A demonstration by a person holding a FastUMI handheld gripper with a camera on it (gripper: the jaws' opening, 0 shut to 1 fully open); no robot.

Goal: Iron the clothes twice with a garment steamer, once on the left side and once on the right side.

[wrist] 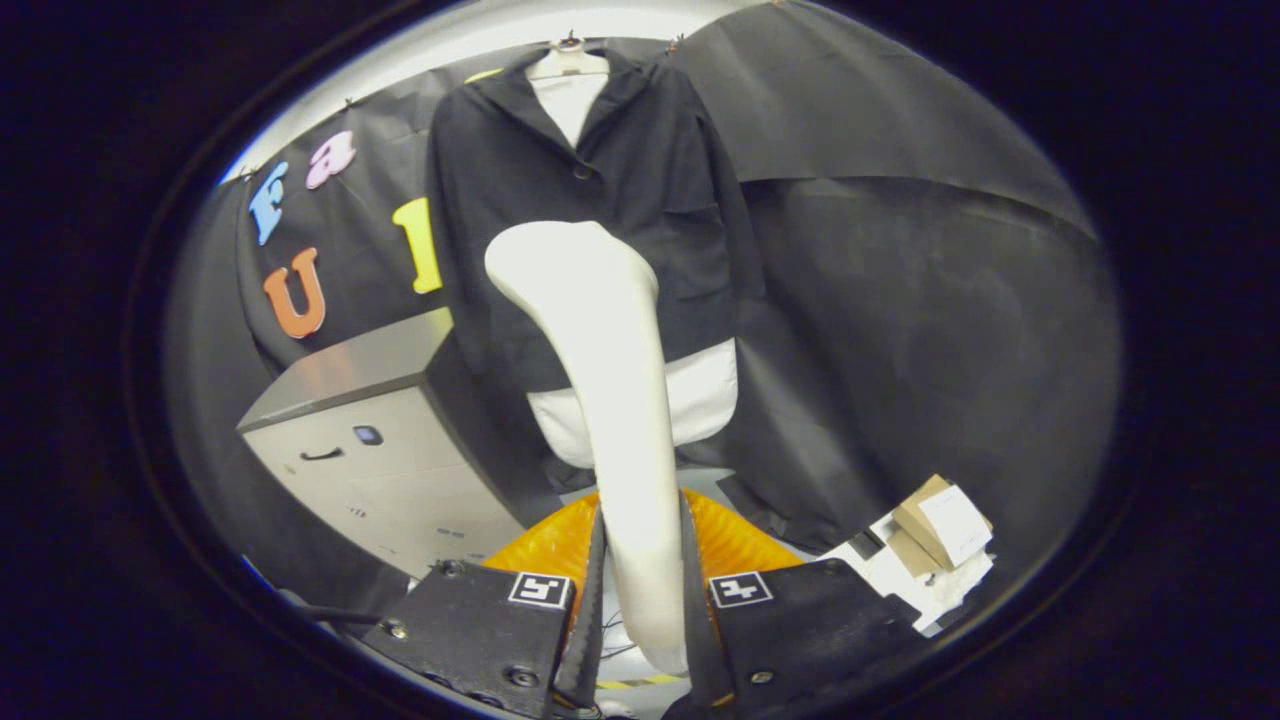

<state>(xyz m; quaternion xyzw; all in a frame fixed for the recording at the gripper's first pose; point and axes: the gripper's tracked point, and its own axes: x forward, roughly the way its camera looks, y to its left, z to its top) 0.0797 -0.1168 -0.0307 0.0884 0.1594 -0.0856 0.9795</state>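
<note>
White steamer clamped in the claw at lower centre, both fingers pressing its handle, head raised toward the shirt. Dark shirt hung on a dummy at upper centre, front spread flat, likely for vertical passes.

steamer clamped between the gripper fingers looks like smooth white plastic, slight sheen. shirt is dark matt woven cloth with soft creases, on a mannequin with a plain pale matt skin. cabinet beside it has a brushed metal top and flat painted front. cardboard boxes look dull brown, with white paper stuck on.
</note>
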